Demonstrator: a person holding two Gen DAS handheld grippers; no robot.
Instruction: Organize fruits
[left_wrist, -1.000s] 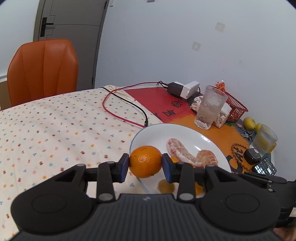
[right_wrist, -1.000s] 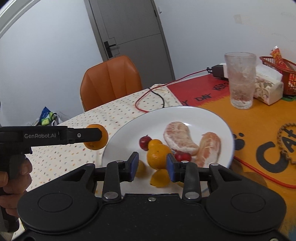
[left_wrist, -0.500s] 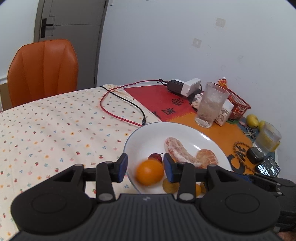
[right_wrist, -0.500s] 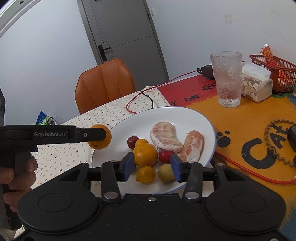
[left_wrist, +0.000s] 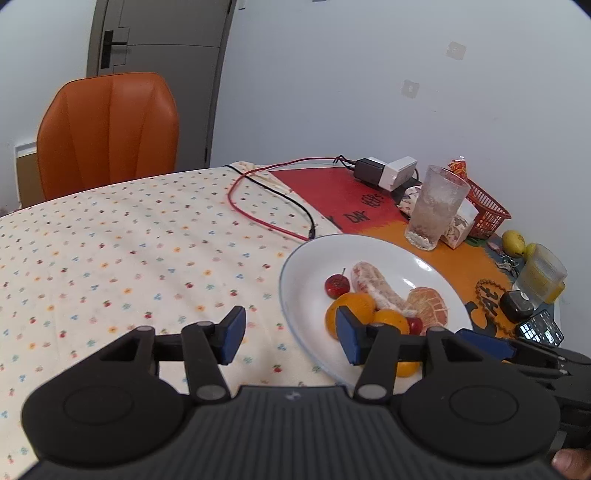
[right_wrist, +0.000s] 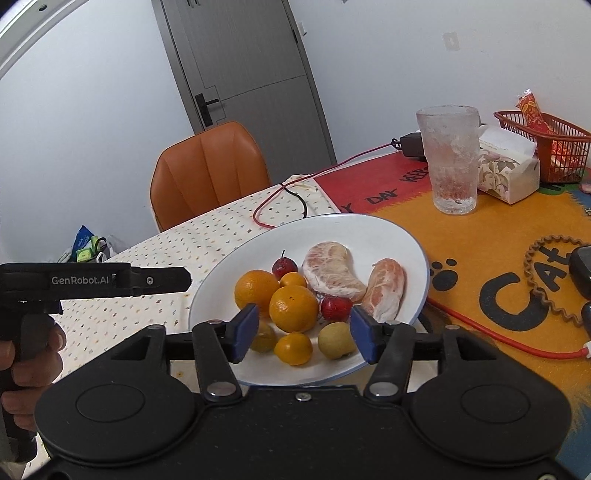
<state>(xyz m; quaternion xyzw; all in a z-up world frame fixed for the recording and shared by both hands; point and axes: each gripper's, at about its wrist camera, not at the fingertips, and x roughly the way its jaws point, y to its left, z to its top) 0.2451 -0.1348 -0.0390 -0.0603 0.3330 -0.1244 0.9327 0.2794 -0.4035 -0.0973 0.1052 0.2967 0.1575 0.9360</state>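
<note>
**Orange delivered to the plate, both hand-held grippers empty**

The large orange now lies on the white plate, at its left side, touching a second orange and just beside a small red fruit; around them sit two peeled pomelo segments, another red fruit, small mandarins and two yellow-green fruits; so the plate seems nearly filled, and no loose fruit shows on the spotted cloth of the desk; two yellow fruits lie well apart near the red basket, and these may be what is left to gather, though that is a guess

A second ago the left hand-held gripper clamped this orange at the plate's near rim; half a second ago its jaws had loosened around it over the plate; now they stand released and wide, holding nothing, drawn back to the left so only the right finger overlaps the plate; the right hand-held gripper hangs over the plate's near edge, spread wider than earlier, grasping nothing
</note>
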